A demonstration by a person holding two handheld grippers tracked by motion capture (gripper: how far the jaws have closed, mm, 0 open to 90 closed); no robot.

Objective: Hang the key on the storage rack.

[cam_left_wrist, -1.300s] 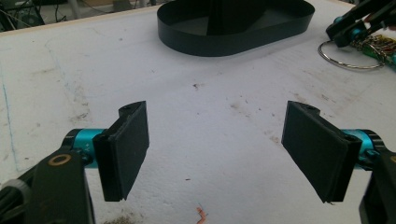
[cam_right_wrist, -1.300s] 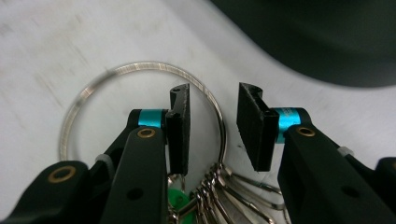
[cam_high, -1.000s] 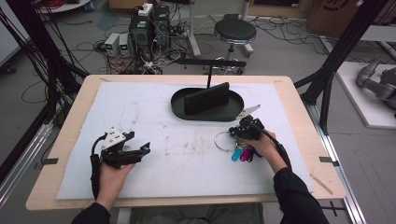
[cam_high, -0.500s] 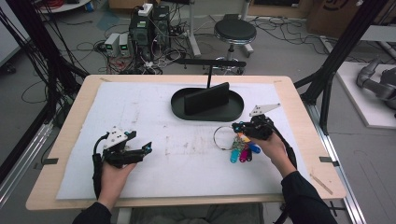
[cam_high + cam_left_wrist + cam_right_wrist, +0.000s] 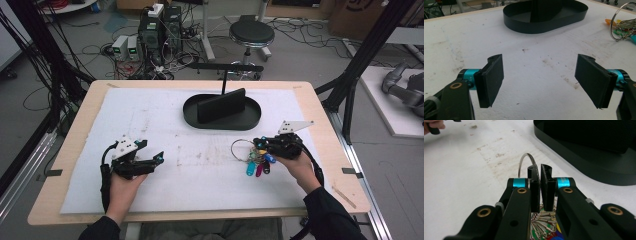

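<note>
**Listener:** Where was the bunch of keys, and what had hold of it?

**Me:** My right gripper (image 5: 260, 145) had its jaws pressed nearly together on the big wire key ring (image 5: 240, 149), on the right half of the white table mat (image 5: 200, 165). In the right gripper view the ring (image 5: 524, 163) arched out past the jaw tips, and the keys hung under them. From the high view the coloured key tags (image 5: 257, 165), blue, magenta and yellow, dangled just beside my hand and looked to be touching the mat or just above it; I could not tell which.

**Listener:** And your other hand?

**Me:** My left gripper (image 5: 150, 161) was on the left half of the mat, jaws spread wide with nothing between them. In its own view the bare mat showed between the pads (image 5: 492, 78).

**Listener:** What stood nearby?

**Me:** A black oval tray (image 5: 222, 120) lay just beyond the keys, with an upright black block (image 5: 221, 105) in it and a T-shaped post (image 5: 223, 75) at its far side.

**Listener:** How did you judge the carry would go well?

**Me:** I judged the grip should stay firm on the wire, since a thin ring can slip or twist. I meant to lift until the tags cleared the mat and the tray's wall, move slowly so the bunch did not swing, and keep the ring's open loop facing forward.
</note>
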